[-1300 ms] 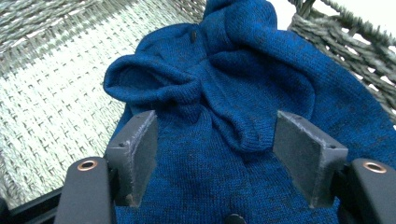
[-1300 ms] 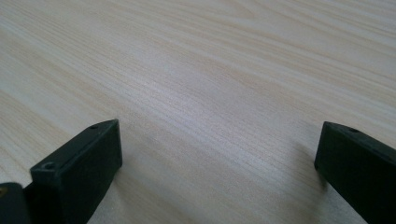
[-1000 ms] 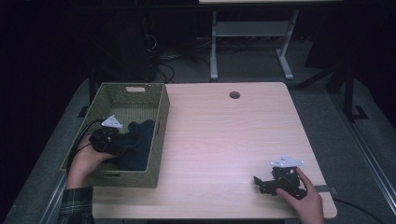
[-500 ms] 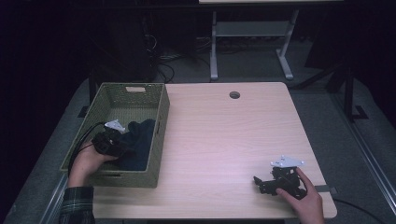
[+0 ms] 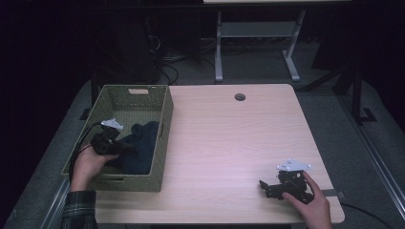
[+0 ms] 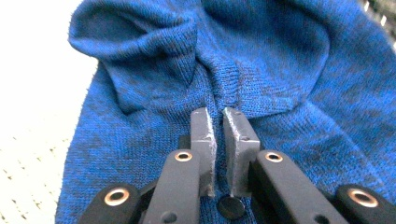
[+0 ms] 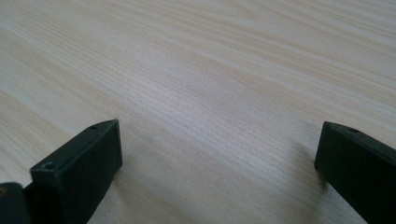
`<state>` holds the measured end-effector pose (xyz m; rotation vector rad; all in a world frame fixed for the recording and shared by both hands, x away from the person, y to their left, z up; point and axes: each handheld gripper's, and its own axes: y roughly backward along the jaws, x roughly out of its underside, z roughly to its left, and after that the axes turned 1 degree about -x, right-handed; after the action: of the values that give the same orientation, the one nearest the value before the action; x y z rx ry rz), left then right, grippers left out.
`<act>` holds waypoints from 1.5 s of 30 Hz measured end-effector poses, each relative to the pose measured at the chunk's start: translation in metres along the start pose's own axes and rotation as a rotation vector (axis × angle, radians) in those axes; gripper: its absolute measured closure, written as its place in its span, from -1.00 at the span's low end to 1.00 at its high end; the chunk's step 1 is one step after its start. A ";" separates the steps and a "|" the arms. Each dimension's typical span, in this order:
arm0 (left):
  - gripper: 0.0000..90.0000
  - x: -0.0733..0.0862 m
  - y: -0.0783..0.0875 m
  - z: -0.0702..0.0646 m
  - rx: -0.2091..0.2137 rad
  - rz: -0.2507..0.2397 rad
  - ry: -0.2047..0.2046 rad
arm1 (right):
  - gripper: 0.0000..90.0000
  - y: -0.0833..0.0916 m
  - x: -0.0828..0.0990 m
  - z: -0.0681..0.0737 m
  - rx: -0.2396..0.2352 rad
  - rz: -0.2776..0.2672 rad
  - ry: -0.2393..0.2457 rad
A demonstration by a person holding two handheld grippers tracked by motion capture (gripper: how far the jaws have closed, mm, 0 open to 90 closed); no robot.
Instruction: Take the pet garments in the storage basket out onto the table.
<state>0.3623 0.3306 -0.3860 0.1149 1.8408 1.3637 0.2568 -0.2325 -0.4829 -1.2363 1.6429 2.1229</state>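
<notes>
right gripper rested near table edge, jaws wide, empty, well right of woven green basket | left gripper inside basket, jaws just closed, pinching fold of dark blue knitted cloth | cloth bulk lay beyond jaws, left hand nearer

A dim lab or office workspace: a pale wood worktop with a cable hole, tangled cables on grey floor at upper left, a metal desk frame behind.
</notes>
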 end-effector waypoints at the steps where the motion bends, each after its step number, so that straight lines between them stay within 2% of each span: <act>1: 0.86 -0.001 0.003 0.000 -0.007 -0.016 0.017 | -0.99 0.000 0.000 0.000 0.000 0.000 0.000; 2: 0.87 -0.001 0.006 0.000 -0.016 -0.029 0.023 | -0.99 0.000 0.000 0.000 0.000 0.000 0.000; 3: 0.87 -0.003 0.013 -0.001 -0.027 -0.061 0.052 | -0.99 0.000 0.000 0.000 0.000 0.000 0.000; 6: 0.88 -0.004 0.024 -0.001 -0.039 -0.136 0.073 | -0.99 0.000 0.000 0.000 0.000 0.000 0.000; 7: 0.88 -0.004 0.024 -0.001 -0.039 -0.136 0.073 | -0.99 0.000 0.000 0.000 0.000 0.000 0.000; 9: 0.89 -0.005 0.029 -0.003 -0.040 -0.175 0.082 | -0.99 0.000 0.000 0.000 0.000 0.000 -0.002; 10: 0.89 -0.006 0.034 -0.004 -0.047 -0.210 0.086 | -0.99 0.000 0.000 0.000 0.000 0.000 -0.002; 11: 0.89 -0.006 0.034 -0.004 -0.047 -0.210 0.086 | -0.99 0.000 0.000 0.000 0.000 0.000 -0.002; 12: 0.89 -0.008 0.040 -0.005 -0.050 -0.254 0.093 | -0.99 0.000 0.000 0.000 0.000 0.000 -0.001; 14: 0.89 -0.009 0.046 -0.006 -0.056 -0.300 0.097 | -0.99 0.000 0.000 0.000 0.000 0.000 0.000; 15: 0.89 -0.009 0.046 -0.006 -0.056 -0.300 0.097 | -0.99 0.000 0.000 0.000 0.000 0.000 0.000; 17: 0.89 -0.009 0.051 -0.007 -0.056 -0.351 0.103 | -0.99 0.000 0.000 0.000 0.000 0.000 0.000; 18: 0.89 -0.010 0.056 -0.008 -0.063 -0.391 0.112 | -0.99 0.000 0.000 0.000 0.000 0.000 0.000; 20: 0.89 -0.010 0.059 -0.008 -0.056 -0.404 0.112 | -0.99 0.000 0.000 0.000 0.001 0.000 -0.002; 22: 0.89 -0.013 0.066 -0.009 -0.043 -0.452 0.116 | -0.99 0.000 0.000 0.000 0.002 0.000 0.001; 23: 0.89 -0.013 0.066 -0.009 -0.043 -0.452 0.116 | -0.99 0.000 0.000 0.000 0.002 0.000 0.003; 24: 0.89 -0.016 0.071 -0.010 -0.036 -0.478 0.114 | -0.99 -0.001 -0.001 0.000 0.002 -0.001 0.000; 27: 0.89 -0.020 0.077 -0.012 -0.031 -0.500 0.108 | -0.99 -0.001 -0.001 0.000 0.003 -0.001 0.000; 28: 0.89 -0.024 0.084 -0.015 -0.035 -0.522 0.097 | -0.99 -0.001 -0.001 -0.001 0.003 -0.001 0.000; 30: 0.89 -0.026 0.087 -0.015 -0.031 -0.530 0.094 | -0.99 -0.001 -0.001 -0.001 0.003 -0.001 0.001; 31: 0.89 -0.031 0.094 -0.017 -0.027 -0.546 0.093 | -0.99 -0.001 -0.001 -0.001 0.003 -0.001 0.000; 33: 0.89 -0.033 0.097 -0.017 -0.025 -0.554 0.089 | -0.99 -0.001 -0.001 -0.001 0.003 -0.001 0.000; 37: 0.89 -0.047 0.111 -0.023 -0.013 -0.590 0.062 | -0.99 -0.001 -0.001 -0.001 0.002 -0.001 0.001; 41: 0.89 -0.059 0.117 -0.031 -0.007 -0.612 0.031 | -0.99 -0.001 -0.001 -0.001 0.002 -0.001 0.001; 45: 0.89 -0.069 0.121 -0.036 0.009 -0.636 0.016 | -0.99 -0.001 -0.001 -0.001 0.002 -0.001 0.001</act>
<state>0.3383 0.3180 -0.2451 -0.4440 1.6885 0.9053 0.2579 -0.2326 -0.4829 -1.2372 1.6445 2.1196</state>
